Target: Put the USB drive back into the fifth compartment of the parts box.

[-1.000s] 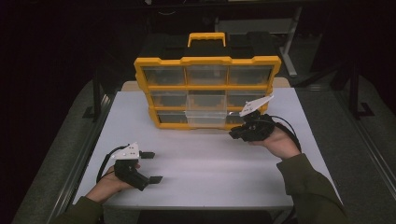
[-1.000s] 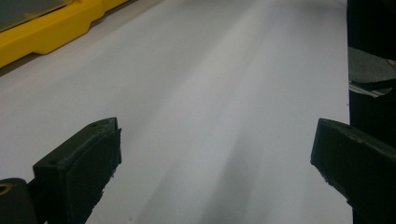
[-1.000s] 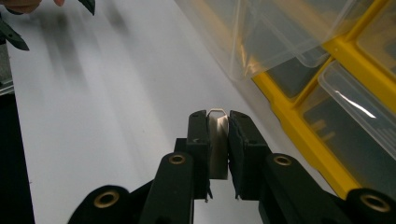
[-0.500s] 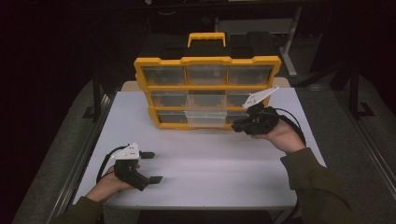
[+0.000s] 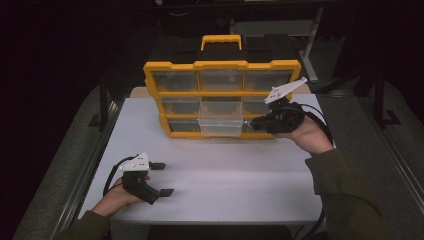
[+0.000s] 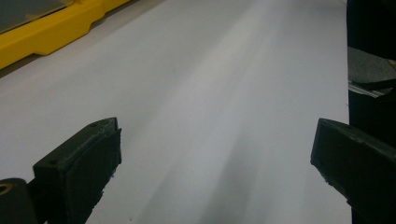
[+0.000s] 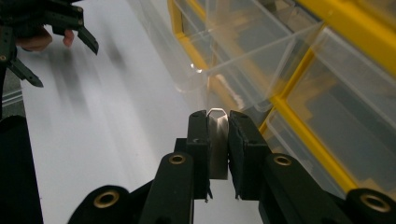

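Observation:
A yellow organizer point(image 5: 222, 95) with clear drawers stands at the back of the white table point(image 5: 225, 175). Its lower middle drawer point(image 5: 220, 126) is pulled partly out. My right gripper point(image 5: 255, 124) hovers just right of that drawer, level and pointing left. In the right gripper view the right gripper point(image 7: 217, 126) is shut on a small silvery metal piece point(image 7: 217, 144), close to the pulled-out drawer point(image 7: 243, 60). My left gripper point(image 5: 163, 179) rests on the table at front left, open, with nothing between its fingers point(image 6: 79, 163).
The organizer's yellow base point(image 6: 51, 32) lies far ahead of the left gripper. A black handle block point(image 5: 220, 42) tops the organizer. Metal rails point(image 5: 85, 170) run along both table sides, and the surroundings are dark.
My right gripper has risen a little along the organizer's front, still shut on the metal piece. The left hand has not moved.

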The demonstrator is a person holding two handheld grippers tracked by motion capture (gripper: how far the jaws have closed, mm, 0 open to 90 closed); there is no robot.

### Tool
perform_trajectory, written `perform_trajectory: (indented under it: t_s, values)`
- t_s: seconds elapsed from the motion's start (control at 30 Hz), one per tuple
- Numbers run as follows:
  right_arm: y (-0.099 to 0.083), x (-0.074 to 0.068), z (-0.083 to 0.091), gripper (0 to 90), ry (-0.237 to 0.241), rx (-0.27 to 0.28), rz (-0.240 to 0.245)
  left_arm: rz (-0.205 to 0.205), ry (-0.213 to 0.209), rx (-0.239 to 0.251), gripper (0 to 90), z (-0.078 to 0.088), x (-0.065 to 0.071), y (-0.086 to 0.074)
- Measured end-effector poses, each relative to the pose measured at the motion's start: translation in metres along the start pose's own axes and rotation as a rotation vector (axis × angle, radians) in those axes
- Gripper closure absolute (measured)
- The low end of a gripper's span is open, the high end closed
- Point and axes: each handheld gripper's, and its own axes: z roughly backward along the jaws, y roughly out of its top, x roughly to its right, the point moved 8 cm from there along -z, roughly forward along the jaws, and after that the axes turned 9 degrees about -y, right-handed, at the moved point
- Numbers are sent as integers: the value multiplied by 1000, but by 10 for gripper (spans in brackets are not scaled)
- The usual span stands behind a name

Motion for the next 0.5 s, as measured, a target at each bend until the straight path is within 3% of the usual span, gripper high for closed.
perform_trajectory:
  t_s: [0.5]
  values:
    - [33, 6, 10, 777, 6, 49, 5, 1, 5, 3, 11, 0, -1, 0]
